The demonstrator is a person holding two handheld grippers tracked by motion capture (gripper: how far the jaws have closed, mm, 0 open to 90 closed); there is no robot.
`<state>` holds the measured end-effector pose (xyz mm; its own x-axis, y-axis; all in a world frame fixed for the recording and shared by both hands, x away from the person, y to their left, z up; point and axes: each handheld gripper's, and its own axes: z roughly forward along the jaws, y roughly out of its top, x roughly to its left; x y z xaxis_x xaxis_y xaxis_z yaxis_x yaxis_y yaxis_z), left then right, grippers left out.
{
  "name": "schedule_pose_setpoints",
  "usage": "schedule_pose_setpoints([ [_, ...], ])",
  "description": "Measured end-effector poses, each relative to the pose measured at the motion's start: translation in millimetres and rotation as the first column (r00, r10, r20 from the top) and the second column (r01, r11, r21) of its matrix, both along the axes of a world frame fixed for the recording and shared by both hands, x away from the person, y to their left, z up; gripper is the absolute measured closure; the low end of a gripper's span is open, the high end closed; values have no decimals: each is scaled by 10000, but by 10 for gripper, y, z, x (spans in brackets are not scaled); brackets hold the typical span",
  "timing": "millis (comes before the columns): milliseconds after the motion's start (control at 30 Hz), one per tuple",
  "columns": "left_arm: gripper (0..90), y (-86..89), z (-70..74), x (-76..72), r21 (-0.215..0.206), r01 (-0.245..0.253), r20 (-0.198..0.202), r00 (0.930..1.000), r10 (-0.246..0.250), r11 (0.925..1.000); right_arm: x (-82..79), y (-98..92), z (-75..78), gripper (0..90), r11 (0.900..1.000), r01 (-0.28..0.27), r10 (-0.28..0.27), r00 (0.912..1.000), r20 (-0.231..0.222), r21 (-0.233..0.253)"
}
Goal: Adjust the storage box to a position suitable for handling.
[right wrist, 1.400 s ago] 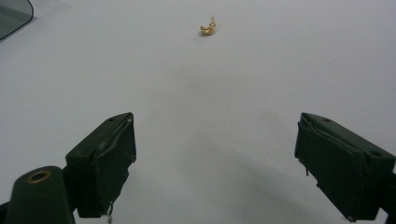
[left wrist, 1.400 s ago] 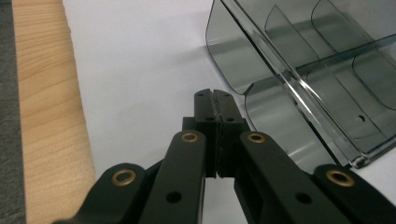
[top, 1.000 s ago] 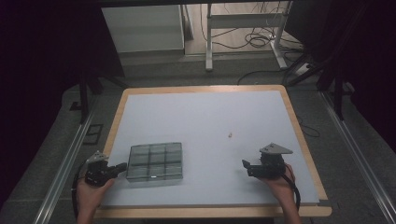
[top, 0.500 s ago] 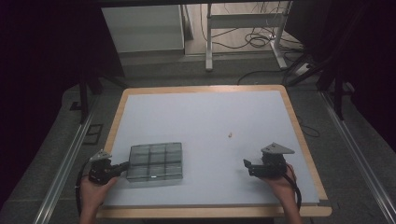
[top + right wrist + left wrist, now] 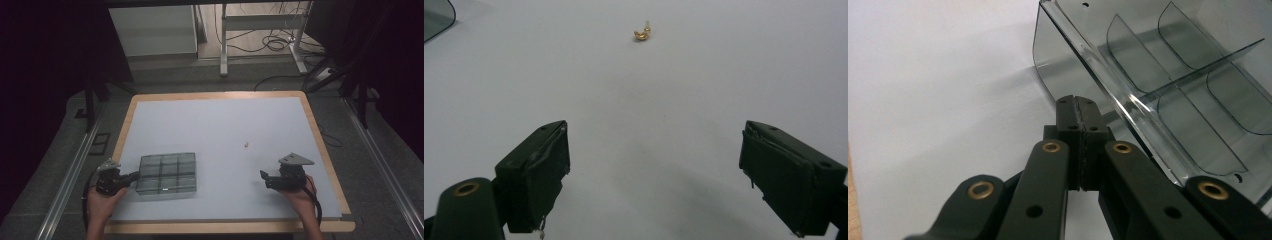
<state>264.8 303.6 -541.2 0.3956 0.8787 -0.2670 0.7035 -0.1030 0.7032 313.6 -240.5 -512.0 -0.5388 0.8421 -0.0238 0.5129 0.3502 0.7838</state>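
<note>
A smoky clear box [image 5: 166,175] divided into several empty compartments lies at the front left of the table. My left gripper [image 5: 134,176] is at its left wall. In the left gripper view the jaws are pressed together with nothing between them, their tip [image 5: 1078,106] against the outside of the box [image 5: 1168,85] wall, below its rim. My right gripper [image 5: 264,178] rests at the front right, its jaws wide open [image 5: 654,145] and empty. A tiny gold piece [image 5: 246,145] lies on the mat ahead of them [image 5: 641,32].
The pale mat [image 5: 220,125] covers a table with a wooden rim [image 5: 320,145]. One corner of the box [image 5: 436,17] edges into the right gripper view at top left. Dark floor, cables and desk legs lie beyond the far edge.
My left gripper has slid right, up to the box's left wall. The box and the right gripper have stayed where they were.
</note>
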Motion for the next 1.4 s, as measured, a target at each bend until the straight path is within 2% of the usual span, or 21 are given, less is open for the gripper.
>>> schedule_pose_setpoints([
  [267, 898, -66, 1, 26, -57, 197, -11, 9998, -197, 9998, 7, 7, -12, 120, 10000, 2, -2, 10000, -40, -65],
  [1400, 898, -285, -11, 118, -171, 442, 57, 9990, -441, 9989, 14, 11, -24, 120, 9998, 47, -48, 10000, -61, -200],
])
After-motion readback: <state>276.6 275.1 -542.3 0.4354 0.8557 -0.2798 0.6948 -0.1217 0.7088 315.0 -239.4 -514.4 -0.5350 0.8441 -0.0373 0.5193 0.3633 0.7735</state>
